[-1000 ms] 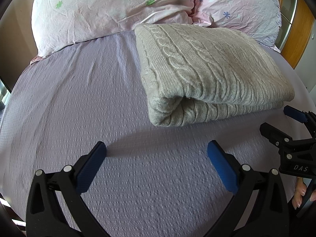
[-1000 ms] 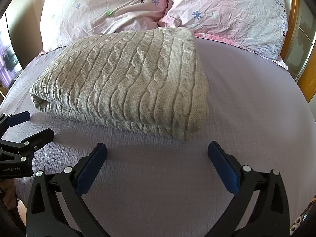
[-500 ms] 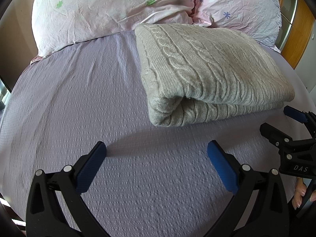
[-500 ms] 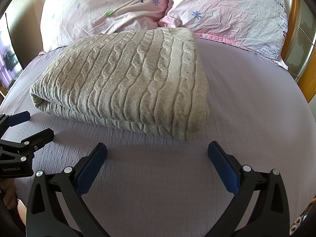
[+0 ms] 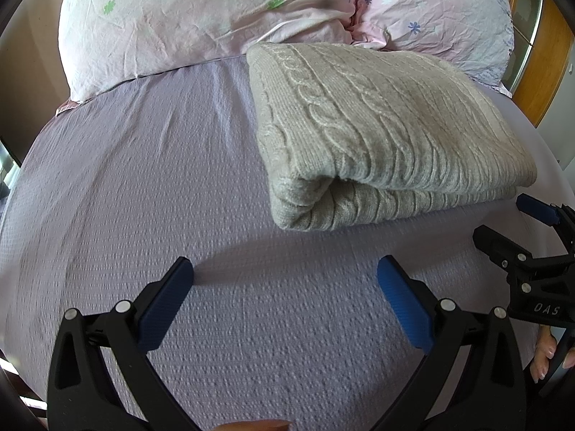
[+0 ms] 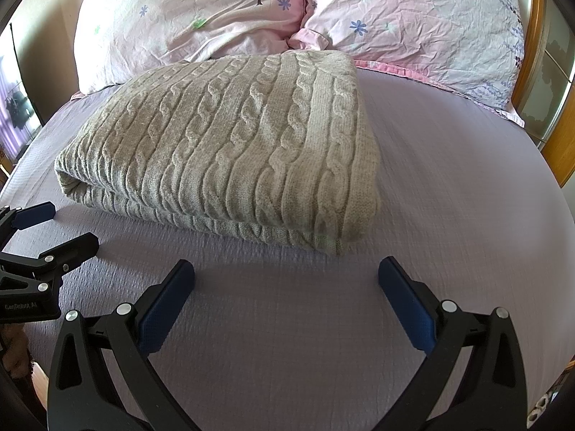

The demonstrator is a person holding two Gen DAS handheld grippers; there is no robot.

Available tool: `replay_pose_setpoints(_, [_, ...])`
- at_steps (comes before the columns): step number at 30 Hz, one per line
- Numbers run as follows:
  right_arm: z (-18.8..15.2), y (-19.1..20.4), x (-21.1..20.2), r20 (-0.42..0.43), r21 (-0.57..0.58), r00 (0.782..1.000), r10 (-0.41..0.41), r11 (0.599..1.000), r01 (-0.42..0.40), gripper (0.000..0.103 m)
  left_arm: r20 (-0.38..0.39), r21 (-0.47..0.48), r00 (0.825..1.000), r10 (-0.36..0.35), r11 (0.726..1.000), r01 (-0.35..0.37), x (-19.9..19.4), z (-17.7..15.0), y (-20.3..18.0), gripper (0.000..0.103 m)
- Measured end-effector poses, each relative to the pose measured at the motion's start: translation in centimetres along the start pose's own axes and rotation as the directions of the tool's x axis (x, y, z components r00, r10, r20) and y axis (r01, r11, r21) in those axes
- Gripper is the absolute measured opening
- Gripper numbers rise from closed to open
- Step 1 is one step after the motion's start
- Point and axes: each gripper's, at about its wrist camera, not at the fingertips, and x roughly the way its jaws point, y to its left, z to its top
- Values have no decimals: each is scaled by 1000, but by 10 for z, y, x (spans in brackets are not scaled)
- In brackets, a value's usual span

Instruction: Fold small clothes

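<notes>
I see a grey cable-knit sweater (image 6: 230, 151) lying folded into a thick rectangle on a lilac bedsheet (image 6: 449, 186). Its far edge reaches two pink floral pillows (image 5: 201, 18) at the head of the bed. The rounded fold faces the left side, and a layered edge faces me.

My left gripper (image 5: 285, 289) hovers over bare sheet just short of the sweater's near left corner. Its blue-padded fingers (image 5: 163, 309) are spread wide with nothing between them.

My right gripper (image 6: 287, 287) hovers near the sweater's near right corner, also spread wide and holding nothing. Neither gripper touches the knit.

Each gripper shows at the edge of the other's view, so the two sit side by side along the near edge of the sweater. A wooden bed frame (image 6: 560, 143) shows at the far right. The left view is slightly blurred
</notes>
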Motion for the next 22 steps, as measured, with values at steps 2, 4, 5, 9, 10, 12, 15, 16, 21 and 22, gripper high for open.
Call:
replay_pose_setpoints(2, [0,0,0,0,1,1000,-1,1000,1,102,-2,-2,1000,1,1000,-1,0,1,1,101])
replay_pose_setpoints(4, [0,0,0,0,1,1000,-1,1000,1,102,0,-2,1000,2,1000,-2,0,1,1,101])
replay_pose_setpoints(5, [0,0,0,0,1,1000,-1,1000,1,102,1,-2,1000,1,1000,-1,0,1,2,101])
replay_pose_setpoints(9, [0,0,0,0,1,1000,-1,1000,1,102,4,-3,1000,2,1000,-2,1,2,1,101])
replay_pose_setpoints(10, [0,0,0,0,1,1000,-1,1000,1,102,4,-2,1000,2,1000,-2,1,1,2,101])
replay_pose_setpoints(12, [0,0,0,0,1,1000,-1,1000,1,102,5,-2,1000,2,1000,-2,1,1,2,101])
replay_pose_setpoints(15, [0,0,0,0,1,1000,-1,1000,1,102,5,-3,1000,2,1000,-2,0,0,2,101])
replay_pose_setpoints(16, [0,0,0,0,1,1000,0,1000,0,102,5,-3,1000,2,1000,-2,0,0,1,101])
replay_pose_setpoints(21, [0,0,0,0,1,1000,0,1000,0,102,6,-3,1000,3,1000,-3,1,1,1,101])
replay_pose_setpoints(22, [0,0,0,1,1,1000,0,1000,0,102,6,-3,1000,3,1000,-3,1,1,1,101])
